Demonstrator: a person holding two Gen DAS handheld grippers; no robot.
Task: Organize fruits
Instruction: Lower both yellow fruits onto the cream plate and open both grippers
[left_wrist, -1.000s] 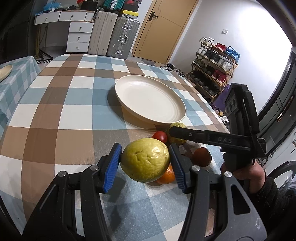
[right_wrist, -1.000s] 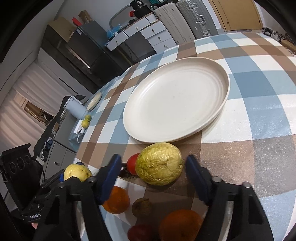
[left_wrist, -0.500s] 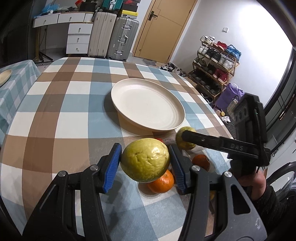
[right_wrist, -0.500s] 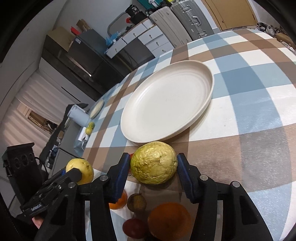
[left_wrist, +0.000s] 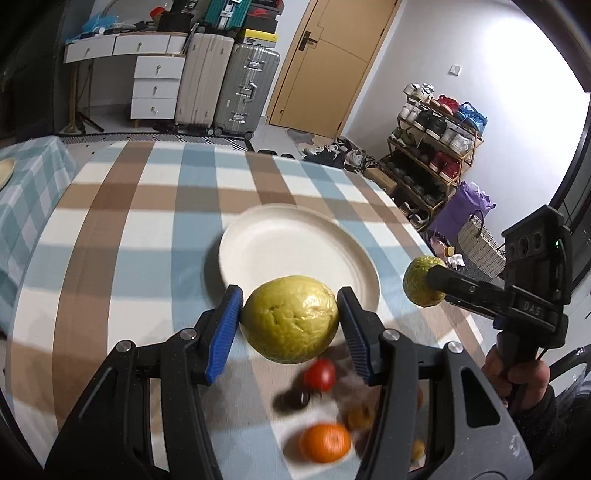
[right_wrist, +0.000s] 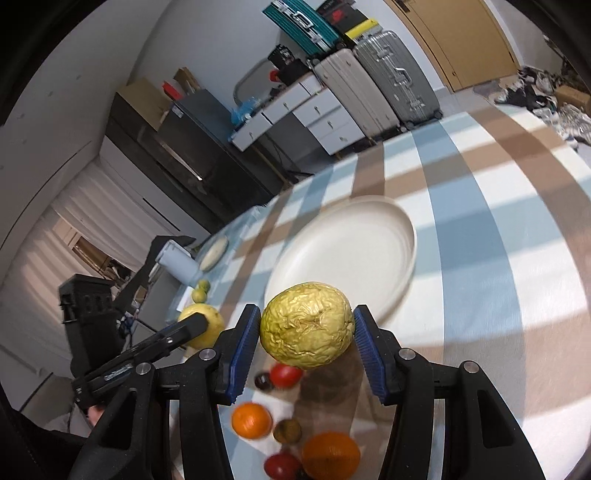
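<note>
Left wrist view shows your left gripper (left_wrist: 290, 321) with its blue-padded jaws clenched on a smooth yellow-green round fruit (left_wrist: 290, 318), held in the air just short of the near rim of the wide cream plate (left_wrist: 295, 236) on the checked-cloth desk (left_wrist: 122, 236). Off to the right, your right gripper (left_wrist: 424, 282) carries a wrinkled yellow-green fruit (left_wrist: 415, 280) beside the plate's right edge.

From the right wrist view, that right gripper (right_wrist: 306, 332) has both pads pressed against the wrinkled fruit (right_wrist: 306, 325), and the left gripper (right_wrist: 207, 326) with its smooth fruit (right_wrist: 214, 319) sits off to the left.

Both fruits look secure, so the step in hand reads as carrying them over the plate. Bring each one past the rim before lowering, since a fruit let go on the raised edge would likely roll back onto the cloth. Keep the two grippers apart and aim for separate spots on the plate, left fruit to the left half, right fruit to the right, so the jaws do not knock together.

Lower until the fruit rests on the plate, then release; round fruit dropped from height will roll. Leave room, because a small orange (right_wrist: 252, 420), a larger orange (right_wrist: 330, 459), two red fruits (right_wrist: 286, 374) and some small dark ones are left on the desk below.
</note>
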